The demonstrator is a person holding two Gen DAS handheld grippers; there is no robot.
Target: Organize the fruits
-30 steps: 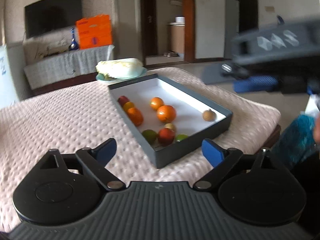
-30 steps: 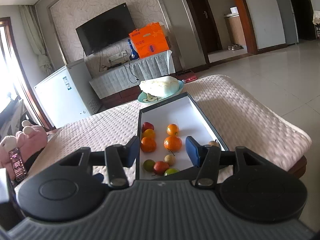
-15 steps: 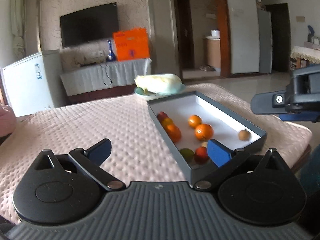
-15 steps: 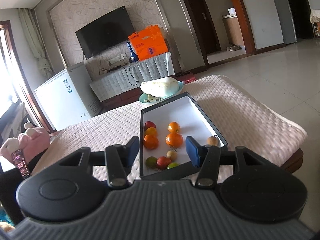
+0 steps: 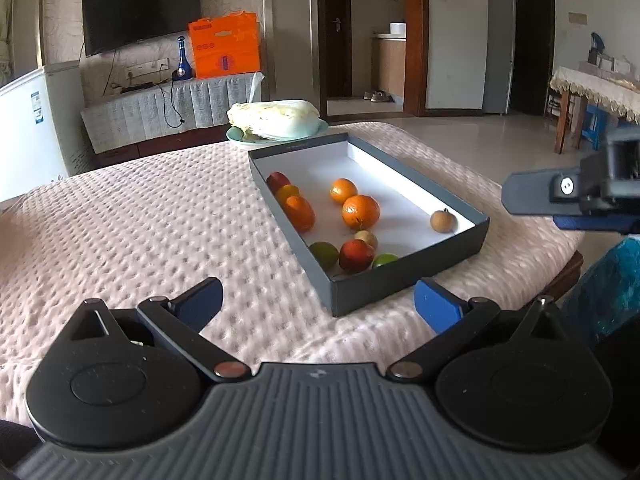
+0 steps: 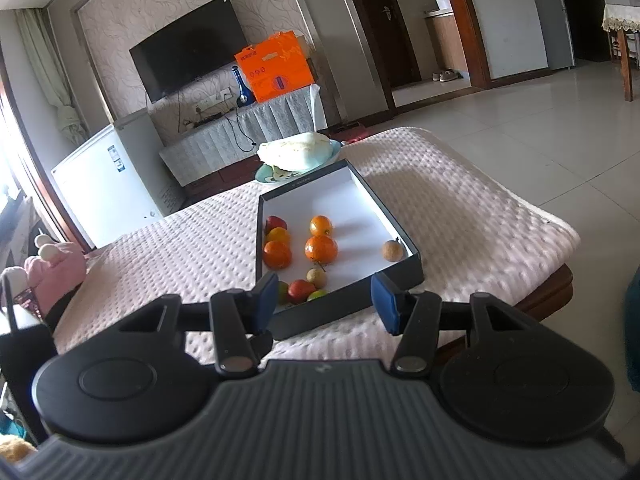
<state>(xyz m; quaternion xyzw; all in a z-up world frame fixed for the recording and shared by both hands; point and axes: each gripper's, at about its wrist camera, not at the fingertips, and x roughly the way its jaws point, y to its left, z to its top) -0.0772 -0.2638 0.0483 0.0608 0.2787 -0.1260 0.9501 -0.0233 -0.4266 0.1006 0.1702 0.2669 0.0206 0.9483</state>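
A dark grey tray [image 5: 400,280] with a white floor lies on the pink quilted table. It holds several fruits: oranges [image 5: 360,211], a red fruit [image 5: 356,255], green ones [image 5: 323,253] and a small brown one [image 5: 443,221]. My left gripper [image 5: 318,304] stands wide open just short of the tray's near corner, with nothing between its pads. The right gripper [image 6: 326,302] is open, hovering before the tray [image 6: 344,312], with no fruit between its pads. The oranges [image 6: 321,249] lie beyond its tips. The left wrist view shows the right gripper [image 5: 568,196] from the side, at the right edge.
A cabbage [image 5: 276,118] on a plate sits just behind the tray. The table edge [image 6: 560,272] drops off to the right of the tray. A white fridge [image 6: 108,184], a cabinet with an orange box [image 6: 276,68] and a pink plush toy [image 6: 52,264] stand around.
The left gripper's jaws have spread a little wider and its view has swung and steadied. The right gripper has drawn back slightly from the tray. The fruits have not moved.
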